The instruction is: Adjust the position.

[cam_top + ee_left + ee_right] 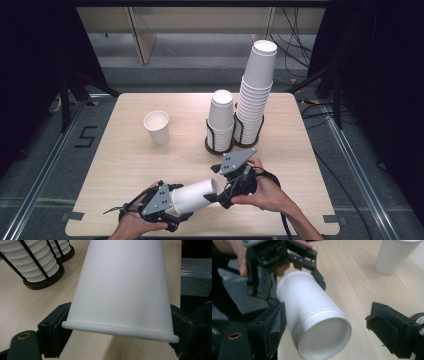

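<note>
A white paper cup [195,196] lies sideways just above the front of the table. My left gripper [181,201] is shut on it near its rolled rim; in the left gripper view the jaws press both sides of the cup [120,290], which tapers away from the camera. My right gripper [218,184] is open at the cup's base end. In the right gripper view the recessed base of the cup [322,340] faces the camera. The left jaw is close against the cup and the right jaw stands well clear of it. The left gripper [287,262] holds the far end.
One upright cup [157,126] [393,255] stands left of the centre of the wooden table [125,165]. Two cup stacks in black wire holders stand behind my right gripper, a short stack [220,122] [37,262] and a tall stack [255,95].
</note>
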{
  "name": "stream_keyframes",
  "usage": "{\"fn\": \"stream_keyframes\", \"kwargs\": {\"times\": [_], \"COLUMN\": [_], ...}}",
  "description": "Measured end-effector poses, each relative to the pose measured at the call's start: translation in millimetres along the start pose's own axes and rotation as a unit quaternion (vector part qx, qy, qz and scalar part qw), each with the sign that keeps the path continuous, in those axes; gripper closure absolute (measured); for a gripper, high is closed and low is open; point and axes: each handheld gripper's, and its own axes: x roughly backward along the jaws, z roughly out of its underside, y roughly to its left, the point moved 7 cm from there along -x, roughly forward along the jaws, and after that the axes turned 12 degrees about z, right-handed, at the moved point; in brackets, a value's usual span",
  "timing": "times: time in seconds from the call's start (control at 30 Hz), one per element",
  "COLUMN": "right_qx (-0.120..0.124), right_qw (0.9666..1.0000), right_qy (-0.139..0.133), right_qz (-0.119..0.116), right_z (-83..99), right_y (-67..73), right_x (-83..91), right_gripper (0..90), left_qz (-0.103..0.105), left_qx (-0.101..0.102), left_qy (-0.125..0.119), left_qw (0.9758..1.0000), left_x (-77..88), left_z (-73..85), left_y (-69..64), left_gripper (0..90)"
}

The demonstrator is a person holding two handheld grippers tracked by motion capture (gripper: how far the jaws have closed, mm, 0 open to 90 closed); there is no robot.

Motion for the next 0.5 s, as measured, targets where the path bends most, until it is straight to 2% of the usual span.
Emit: {"fn": "stream_keyframes", "kwargs": {"times": [0.07, 0.13, 0.17, 0.2, 0.23, 0.27, 0.3, 0.33, 0.37, 0.4, 0.43, 0.47, 0.5], "right_qx": [0.022, 0.041, 0.062, 0.062, 0.070, 0.078, 0.084, 0.089, 0.106, 0.106, 0.116, 0.116, 0.133], "right_qw": [0.9997, 0.9987, 0.9972, 0.9972, 0.9962, 0.9954, 0.9945, 0.9938, 0.9911, 0.9911, 0.9898, 0.9892, 0.9857], "right_qy": [0.014, 0.030, 0.042, 0.042, 0.050, 0.055, 0.061, 0.066, 0.078, 0.078, 0.081, 0.087, 0.100], "right_qz": [-0.001, -0.003, -0.007, -0.007, -0.010, -0.012, -0.011, -0.011, -0.014, -0.014, -0.018, -0.021, -0.026], "right_z": [3.0, 5.9, 8.4, 8.4, 9.7, 10.9, 12.0, 13.0, 15.6, 15.6, 16.5, 17.5, 20.0], "right_y": [3.6, 8.1, 13.1, 13.1, 15.8, 18.5, 20.5, 22.7, 26.7, 26.7, 28.1, 30.9, 35.4], "right_x": [-2.7, -6.1, -10.2, -10.2, -12.4, -14.9, -17.6, -20.5, -26.1, -26.1, -28.9, -30.4, -34.1], "right_gripper": [15.9, 16.3, 16.6, 16.6, 16.9, 17.0, 17.0, 17.0, 17.0, 17.0, 17.0, 17.0, 16.3], "left_qz": [0.002, 0.002, 0.002, 0.002, -0.003, 0.000, 0.002, 0.003, 0.007, 0.007, 0.008, 0.010, 0.012], "left_qx": [-0.007, -0.007, -0.016, -0.016, -0.029, -0.020, -0.028, -0.023, -0.026, -0.035, -0.032, -0.041, -0.036], "left_qy": [0.016, 0.017, 0.032, 0.032, 0.046, 0.033, 0.043, 0.034, 0.037, 0.044, 0.039, 0.049, 0.042], "left_qw": [0.9998, 0.9998, 0.9993, 0.9993, 0.9985, 0.9993, 0.9987, 0.9992, 0.9990, 0.9984, 0.9987, 0.9979, 0.9984], "left_x": [-0.7, -2.3, -2.1, -2.1, -0.9, -2.8, -1.6, -3.2, -3.4, -2.9, -4.2, -3.3, -4.8], "left_z": [1.1, 0.9, 1.6, 1.6, 2.5, 1.0, 1.2, 0.0, -0.5, -0.4, -1.5, -1.1, -2.0], "left_y": [-1.2, -2.4, -3.5, -3.5, -2.4, -4.7, -4.6, -6.7, -7.9, -8.4, -9.6, -9.4, -11.2], "left_gripper": [15.3, 15.3, 15.3, 15.3, 15.3, 15.2, 15.2, 15.2, 15.2, 15.2, 15.3, 15.2, 15.3]}}
